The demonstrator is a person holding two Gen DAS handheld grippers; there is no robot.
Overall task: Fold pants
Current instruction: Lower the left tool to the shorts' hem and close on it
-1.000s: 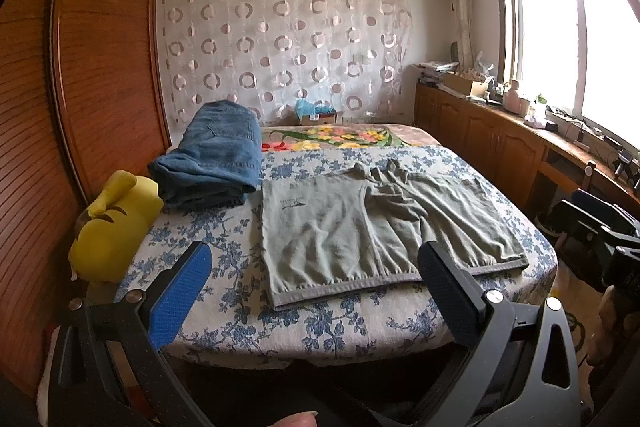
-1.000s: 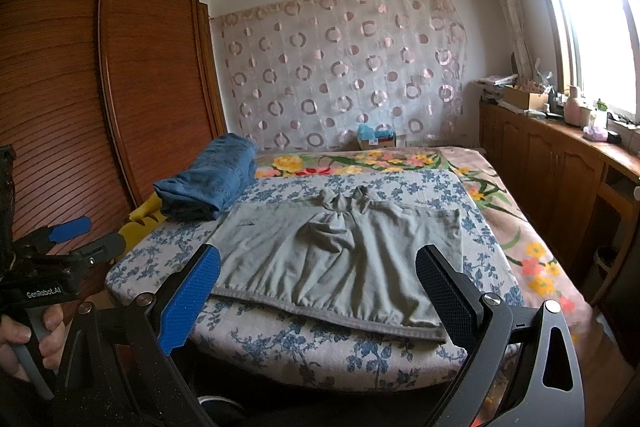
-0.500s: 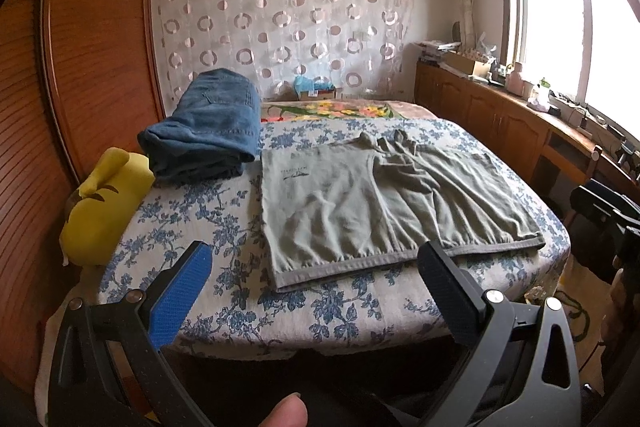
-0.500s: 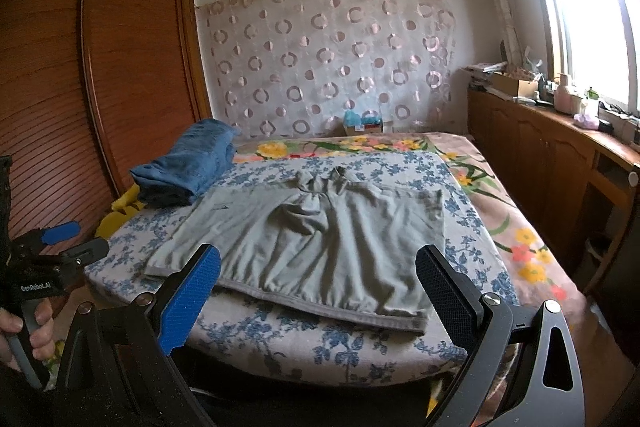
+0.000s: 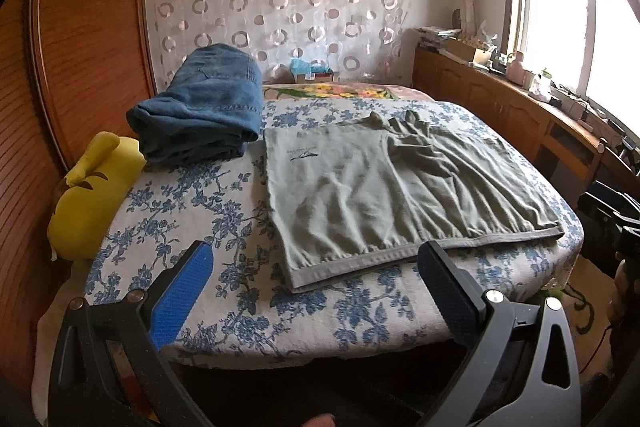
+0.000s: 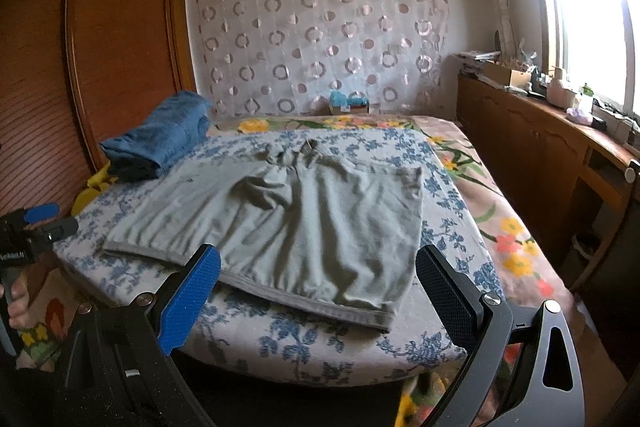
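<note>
1. Over the last second I am bringing both grippers in closer to the bed (image 5: 280, 331); the near edge of the grey-green pants (image 5: 384, 187) is now sitting higher and larger between my fingers than it was.
2. My left gripper (image 5: 316, 287) is hanging with its jaws wide apart, gripping nothing and touching nothing, just short of the bed's near edge.
3. My right gripper (image 6: 318, 283) is likewise spread fully, empty, its opening framing the waistband side of the pants (image 6: 288, 219).
4. The pants are lying flat across the bed's near half, their hemmed band running along the near edge, the bunched fabric toward the middle.
5. I judge I am still approaching: no fold is begun. Next I am needing each gripper down onto a near corner of the band, pinching only the cloth and not the floral bedspread (image 5: 192, 211) under it.
6. Further out, folded jeans (image 5: 200, 115) are sitting toward the far left corner, with a yellow plush toy (image 5: 92, 187) at the left edge.
</note>
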